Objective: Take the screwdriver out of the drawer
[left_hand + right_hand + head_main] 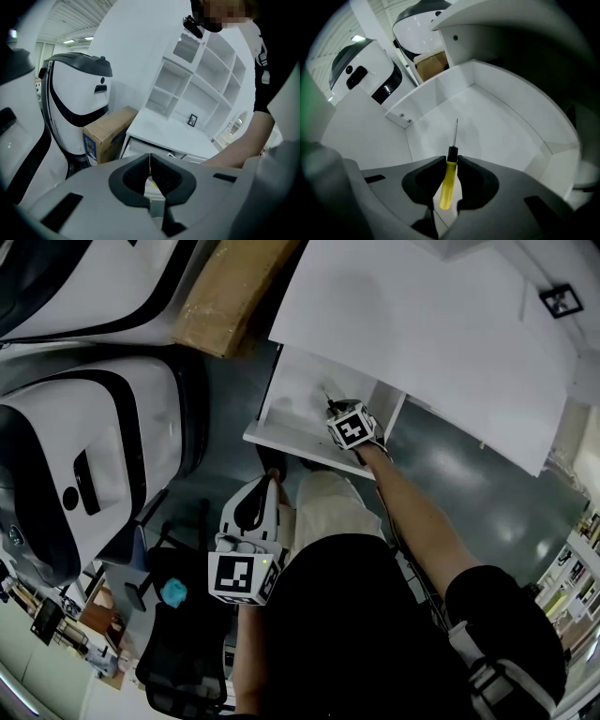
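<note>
In the right gripper view, the right gripper (451, 161) had its fingers clamped on the screwdriver (448, 183) (yellow handle), its tip over the drawer (501, 122) floor. In the left gripper view, the left gripper (150, 158) had its fingers together, empty. The head view showed the drawer open under the counter (422, 324).

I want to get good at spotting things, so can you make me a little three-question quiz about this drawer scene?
1. True or false: the right gripper is shut on the screwdriver, above the floor of the open drawer.
2. The screwdriver's handle is: A) red, B) yellow, C) blue?
3. Fill in: the left gripper's jaws are ____ and hold nothing.
Key: 1 true; 2 B; 3 shut.
</note>
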### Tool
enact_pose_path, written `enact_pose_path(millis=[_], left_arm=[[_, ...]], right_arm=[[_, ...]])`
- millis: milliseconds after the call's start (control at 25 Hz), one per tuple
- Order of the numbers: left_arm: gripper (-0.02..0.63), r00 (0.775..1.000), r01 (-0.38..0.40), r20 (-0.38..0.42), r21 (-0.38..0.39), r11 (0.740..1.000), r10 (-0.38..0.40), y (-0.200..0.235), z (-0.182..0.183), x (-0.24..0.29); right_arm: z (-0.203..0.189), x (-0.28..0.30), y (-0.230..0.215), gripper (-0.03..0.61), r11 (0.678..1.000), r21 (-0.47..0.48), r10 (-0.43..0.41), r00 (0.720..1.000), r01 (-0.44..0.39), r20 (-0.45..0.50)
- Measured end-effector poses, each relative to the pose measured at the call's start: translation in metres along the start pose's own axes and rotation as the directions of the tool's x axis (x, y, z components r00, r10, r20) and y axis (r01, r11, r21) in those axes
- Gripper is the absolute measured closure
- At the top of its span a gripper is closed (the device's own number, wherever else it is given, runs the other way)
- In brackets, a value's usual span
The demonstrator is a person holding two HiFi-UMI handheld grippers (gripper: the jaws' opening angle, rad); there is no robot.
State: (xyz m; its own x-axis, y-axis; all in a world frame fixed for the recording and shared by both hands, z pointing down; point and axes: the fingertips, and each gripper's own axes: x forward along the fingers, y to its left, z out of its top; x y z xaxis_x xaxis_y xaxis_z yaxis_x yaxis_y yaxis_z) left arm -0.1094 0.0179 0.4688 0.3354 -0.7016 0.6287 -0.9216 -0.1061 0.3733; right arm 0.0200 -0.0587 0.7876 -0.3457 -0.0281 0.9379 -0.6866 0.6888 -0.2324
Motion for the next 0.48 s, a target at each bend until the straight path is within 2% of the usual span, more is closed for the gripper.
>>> enact_pose_path(millis=[280, 480], left_arm=[[0.591, 0.998, 0.048, 0.039, 0.05, 0.998, -0.05, -0.004, 0.012, -0.008], [0.591, 0.993, 0.088, 0.067, 0.098, 0.991, -0.095, -0.008, 0.027, -0.015]], right_arm=[[0.009, -0.045, 0.013, 0.486, 0.992, -0.115, -0.046, 0.997, 0.053, 0.06], [0.017, -0.084, 0.019, 0.486, 0.993, -0.078, -0.078, 0.987, 0.09, 0.143]])
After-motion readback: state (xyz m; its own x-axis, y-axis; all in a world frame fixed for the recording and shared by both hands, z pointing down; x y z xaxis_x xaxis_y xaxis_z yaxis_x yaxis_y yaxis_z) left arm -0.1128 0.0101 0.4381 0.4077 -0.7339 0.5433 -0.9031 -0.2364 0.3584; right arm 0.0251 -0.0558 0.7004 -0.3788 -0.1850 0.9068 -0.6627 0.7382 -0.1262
